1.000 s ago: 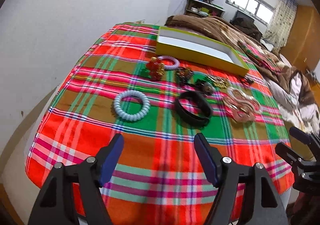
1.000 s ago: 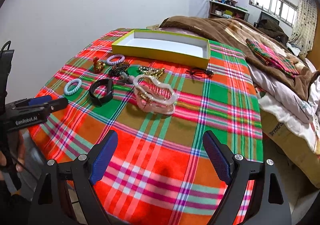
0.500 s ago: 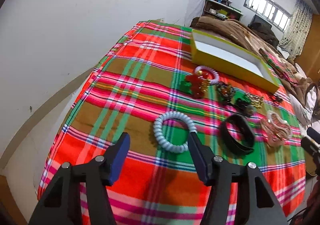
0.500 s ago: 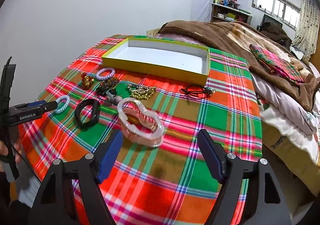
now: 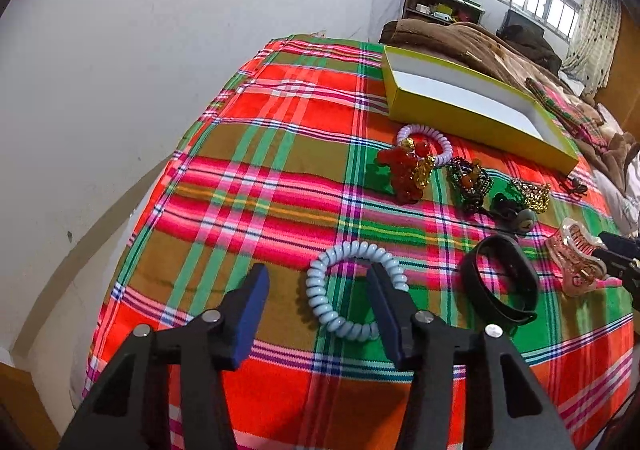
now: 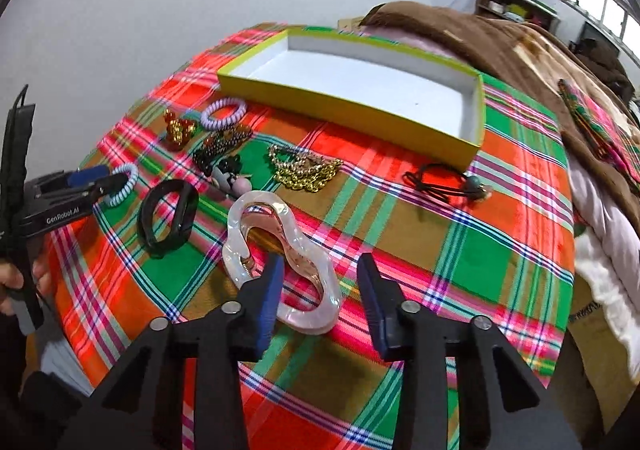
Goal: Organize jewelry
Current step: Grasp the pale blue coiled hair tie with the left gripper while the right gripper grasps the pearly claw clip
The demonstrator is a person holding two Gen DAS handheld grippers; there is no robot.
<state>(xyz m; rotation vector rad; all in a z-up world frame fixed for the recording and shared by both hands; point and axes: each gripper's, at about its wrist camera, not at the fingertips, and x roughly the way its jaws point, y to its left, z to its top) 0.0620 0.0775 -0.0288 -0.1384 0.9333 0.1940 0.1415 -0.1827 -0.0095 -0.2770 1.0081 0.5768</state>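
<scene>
Left wrist view: the left gripper [image 5: 316, 286], jaws closing, straddles the left side of the pale blue spiral bracelet [image 5: 354, 290], not yet pinching. The right gripper [image 6: 320, 286], also closing, brackets the near end of the pearly hair claw [image 6: 280, 266]. Either pad could skid off and flick its piece away from the yellow box [image 6: 360, 90] beyond.

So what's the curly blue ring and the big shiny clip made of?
The curly blue ring looks like smooth, soft plastic, coiled like a phone cord. The big shiny clip looks like hard, glossy plastic, pearly white and partly see-through, though shell can't be ruled out.
</scene>
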